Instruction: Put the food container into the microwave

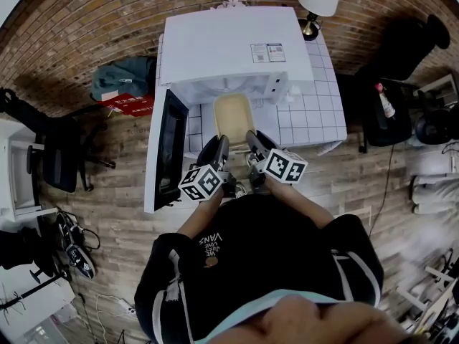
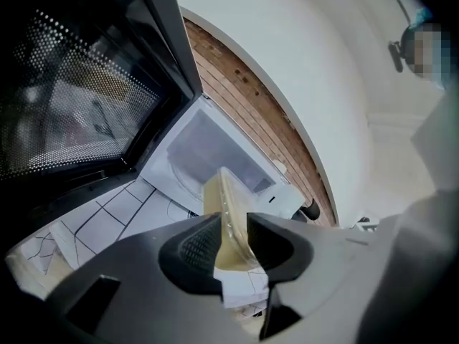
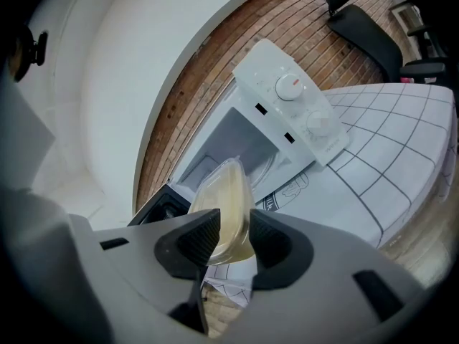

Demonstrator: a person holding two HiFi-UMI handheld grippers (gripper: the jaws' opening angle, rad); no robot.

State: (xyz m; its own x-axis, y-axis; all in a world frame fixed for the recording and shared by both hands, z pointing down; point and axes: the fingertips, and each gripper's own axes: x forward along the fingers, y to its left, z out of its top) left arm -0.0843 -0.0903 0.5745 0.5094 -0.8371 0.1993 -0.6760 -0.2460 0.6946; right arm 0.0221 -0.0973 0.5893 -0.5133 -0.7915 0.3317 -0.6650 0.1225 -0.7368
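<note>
- Room: a brick wall (image 1: 86, 20) rises beyond both grippers, with wood floor (image 1: 107, 221) beneath them.
- The white tiled table (image 1: 319, 113) ahead carries the microwave (image 1: 229, 49), whose door (image 1: 171, 149) hangs open outside the left gripper.
- The food container (image 1: 234, 117) hangs between the grippers, just short of the cavity: lifted, judged not yet inside.
- The left gripper (image 2: 231, 246) and right gripper (image 3: 233, 239) each clamp a container edge.

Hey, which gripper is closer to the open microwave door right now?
Left. The left gripper, shut on the food container, sits just beside the open microwave door. The right gripper grips the container's other side, with the left gripper between it and the door.
</note>
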